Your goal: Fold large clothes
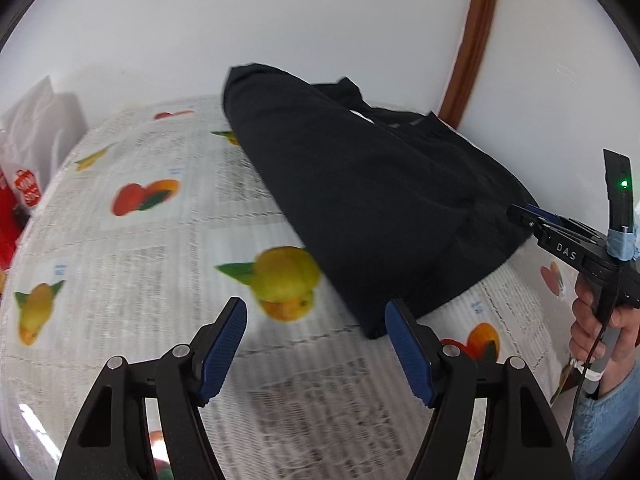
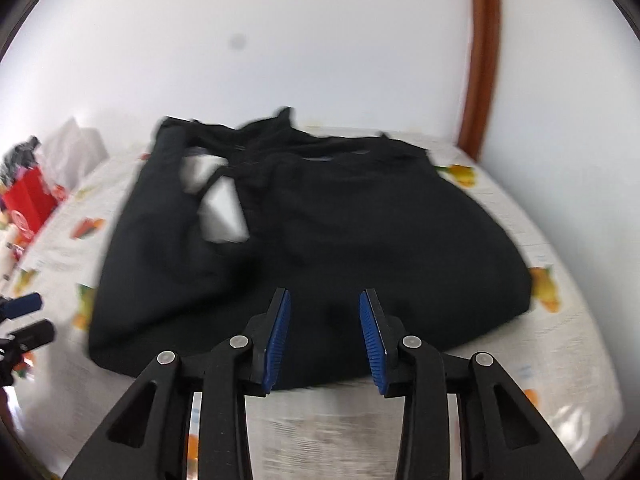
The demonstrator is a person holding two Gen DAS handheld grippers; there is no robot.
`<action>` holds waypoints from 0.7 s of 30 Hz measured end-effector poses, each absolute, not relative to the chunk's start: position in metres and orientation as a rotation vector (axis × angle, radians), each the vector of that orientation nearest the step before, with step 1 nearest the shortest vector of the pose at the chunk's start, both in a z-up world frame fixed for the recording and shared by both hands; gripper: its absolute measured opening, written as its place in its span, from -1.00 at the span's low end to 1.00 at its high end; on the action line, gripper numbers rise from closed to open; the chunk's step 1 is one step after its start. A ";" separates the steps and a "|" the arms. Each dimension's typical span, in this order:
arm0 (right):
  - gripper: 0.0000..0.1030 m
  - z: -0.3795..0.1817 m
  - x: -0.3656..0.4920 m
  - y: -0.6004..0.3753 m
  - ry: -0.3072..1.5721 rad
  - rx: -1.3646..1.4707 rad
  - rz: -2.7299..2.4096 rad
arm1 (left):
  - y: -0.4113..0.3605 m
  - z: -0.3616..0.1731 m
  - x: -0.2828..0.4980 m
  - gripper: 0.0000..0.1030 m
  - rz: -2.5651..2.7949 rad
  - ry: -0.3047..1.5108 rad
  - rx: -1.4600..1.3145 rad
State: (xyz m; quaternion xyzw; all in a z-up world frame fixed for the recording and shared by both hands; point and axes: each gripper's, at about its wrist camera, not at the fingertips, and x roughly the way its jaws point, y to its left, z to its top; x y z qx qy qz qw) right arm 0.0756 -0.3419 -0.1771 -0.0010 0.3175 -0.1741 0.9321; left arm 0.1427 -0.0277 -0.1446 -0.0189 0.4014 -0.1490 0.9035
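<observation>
The black fabric garment (image 2: 320, 240) lies partly folded on the fruit-printed tablecloth (image 1: 132, 280), far from the person and close to the white wall (image 1: 280, 20).

1. Left gripper (image 1: 316, 344): jaws apart, holding nothing, hovering near the garment's near-left corner.
2. Right gripper (image 2: 325, 336): jaws apart, over the near hem; contact cannot be confirmed.
3. Recommended: pinch both near corners through all layers, lift evenly and carry the hem toward the collar. Keep the edges aligned to prevent bunching.

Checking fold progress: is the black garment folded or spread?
Partly folded: the black garment has its left side doubled over, but it is not a neat stack. Both grippers are open, off it.
</observation>
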 end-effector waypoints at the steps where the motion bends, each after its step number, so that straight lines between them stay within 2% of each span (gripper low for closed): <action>1: -0.30 -0.179 0.077 -0.350 0.667 -0.002 -0.358 | -0.033 -0.147 0.144 0.25 -0.322 0.838 -0.042; 13: -0.31 -0.208 0.097 -0.382 0.803 -0.013 -0.365 | -0.077 -0.167 0.168 -0.27 -0.312 0.894 0.009; 15: -0.32 -0.208 0.099 -0.379 0.807 -0.025 -0.364 | -0.074 -0.166 0.167 -0.53 -0.295 0.883 0.013; 18: -0.32 -0.209 0.103 -0.375 0.804 -0.022 -0.336 | -0.068 -0.164 0.169 -0.72 -0.305 0.884 0.017; 21: -0.33 -0.207 0.110 -0.370 0.819 -0.014 -0.307 | -0.059 -0.160 0.171 -0.78 -0.283 0.881 -0.006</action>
